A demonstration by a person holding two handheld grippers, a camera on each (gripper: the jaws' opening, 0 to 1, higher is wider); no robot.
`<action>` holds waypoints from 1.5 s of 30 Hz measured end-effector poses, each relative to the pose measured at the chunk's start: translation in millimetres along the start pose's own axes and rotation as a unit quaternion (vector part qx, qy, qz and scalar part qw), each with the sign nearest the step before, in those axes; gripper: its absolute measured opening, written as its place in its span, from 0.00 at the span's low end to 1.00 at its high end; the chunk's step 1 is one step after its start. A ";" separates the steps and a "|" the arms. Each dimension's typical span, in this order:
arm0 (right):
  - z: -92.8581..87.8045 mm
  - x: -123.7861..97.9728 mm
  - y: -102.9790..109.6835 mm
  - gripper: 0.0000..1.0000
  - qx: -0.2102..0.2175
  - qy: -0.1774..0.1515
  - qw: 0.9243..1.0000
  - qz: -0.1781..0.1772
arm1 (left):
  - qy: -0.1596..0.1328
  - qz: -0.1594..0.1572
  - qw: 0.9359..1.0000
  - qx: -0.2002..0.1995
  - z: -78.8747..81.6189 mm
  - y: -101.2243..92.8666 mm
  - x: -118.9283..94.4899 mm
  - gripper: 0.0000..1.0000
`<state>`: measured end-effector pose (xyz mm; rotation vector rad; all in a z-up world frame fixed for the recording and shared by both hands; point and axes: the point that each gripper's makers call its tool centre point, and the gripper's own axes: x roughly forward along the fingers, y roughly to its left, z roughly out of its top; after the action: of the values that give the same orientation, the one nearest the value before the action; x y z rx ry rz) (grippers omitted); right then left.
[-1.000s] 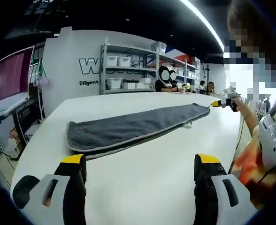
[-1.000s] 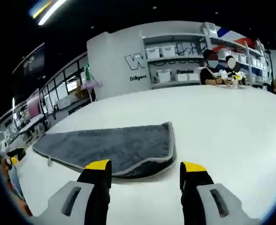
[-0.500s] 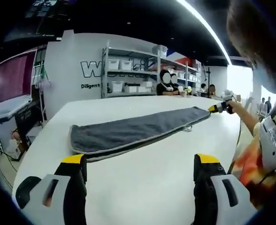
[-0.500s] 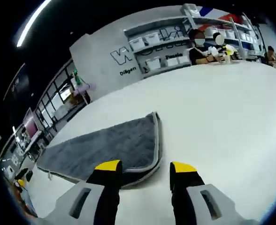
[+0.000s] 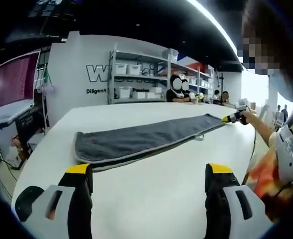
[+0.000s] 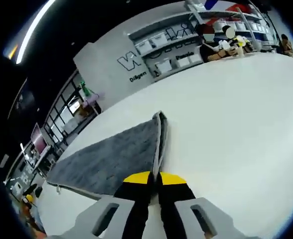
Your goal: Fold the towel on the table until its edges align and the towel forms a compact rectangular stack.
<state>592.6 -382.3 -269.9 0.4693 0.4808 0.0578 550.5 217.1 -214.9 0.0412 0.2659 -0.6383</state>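
Observation:
A long grey towel [image 5: 141,137], folded lengthwise into a narrow strip, lies across the white table [image 5: 151,204]. My left gripper [image 5: 150,172] is open and hangs over bare table just short of the towel's near end. At the far end of the strip, my right gripper [image 5: 232,118] sits in a person's hand. In the right gripper view the right gripper [image 6: 155,178] is shut on the pale-trimmed end edge of the towel [image 6: 111,154], which stretches away to the left over the table [image 6: 236,124].
The person's torso and sleeve [image 5: 281,149] fill the table's right side. Shelves with white bins [image 5: 131,74] stand against the back wall, and people [image 5: 176,88] sit at the far end. A monitor [image 5: 12,79] stands off the table's left edge.
The right gripper moved in on the towel's end and its jaws went from wide apart to shut on the edge. The left gripper stayed open and barely shifted.

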 end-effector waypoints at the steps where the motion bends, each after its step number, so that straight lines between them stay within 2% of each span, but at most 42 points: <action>1: 0.5 0.2 2.3 0.01 -0.005 0.000 1.000 0.001 | -0.001 0.001 1.000 0.000 0.5 0.1 -0.3 0.92; 4: 2.7 0.1 7.2 0.01 -0.019 -0.003 1.000 0.002 | -0.004 0.002 1.000 0.001 2.7 0.2 -2.4 0.92; 8: 12.1 -2.5 18.7 0.00 -0.032 -0.028 0.999 0.011 | -0.008 0.005 1.000 0.003 5.0 -2.5 -4.2 0.91; 10: 18.9 -4.0 27.7 0.00 -0.055 -0.045 0.997 0.012 | -0.009 0.006 1.000 0.004 6.1 -1.3 -5.5 0.91; 17: 26.7 -6.6 59.8 0.00 -0.113 -0.053 0.992 0.001 | -0.008 0.004 1.000 0.003 5.5 -1.0 -6.4 0.91; 18: 38.5 -15.9 25.9 0.00 -0.118 -0.055 0.992 0.002 | -0.008 0.003 1.000 0.003 5.3 -1.2 -6.3 0.91; 20: 45.3 -18.0 26.1 0.00 -0.138 -0.055 0.989 0.002 | -0.008 0.003 1.000 0.004 5.2 -0.6 -6.5 0.91; 21: 46.9 -17.9 30.4 0.00 -0.150 -0.055 0.987 0.002 | -0.007 0.004 1.000 0.004 4.8 -0.2 -6.5 0.91; 22: 39.2 -13.4 46.7 0.00 -0.161 -0.054 0.986 0.004 | -0.006 0.005 1.000 0.004 3.9 0.2 -6.2 0.91; 26: 41.4 -12.0 70.1 0.00 -0.190 -0.051 0.980 0.021 | 0.003 0.006 1.000 0.005 -0.5 -1.3 -3.2 0.92; 30: 40.0 -7.3 86.5 0.00 -0.207 -0.049 0.976 0.043 | 0.002 0.001 1.000 0.006 0.8 -2.3 -4.2 0.92; 38: 39.3 1.3 124.9 0.00 -0.258 -0.038 0.962 0.084 | -0.003 0.008 1.000 0.007 1.9 -4.1 -6.6 0.91; 45: 37.6 7.9 158.3 0.00 -0.276 -0.034 0.953 0.123 | -0.003 0.003 1.000 0.010 3.3 -4.7 -8.0 0.91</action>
<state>625.6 -255.6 -173.1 -0.0223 0.3171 0.4051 542.4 217.6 -209.4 0.0585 0.2534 -0.6349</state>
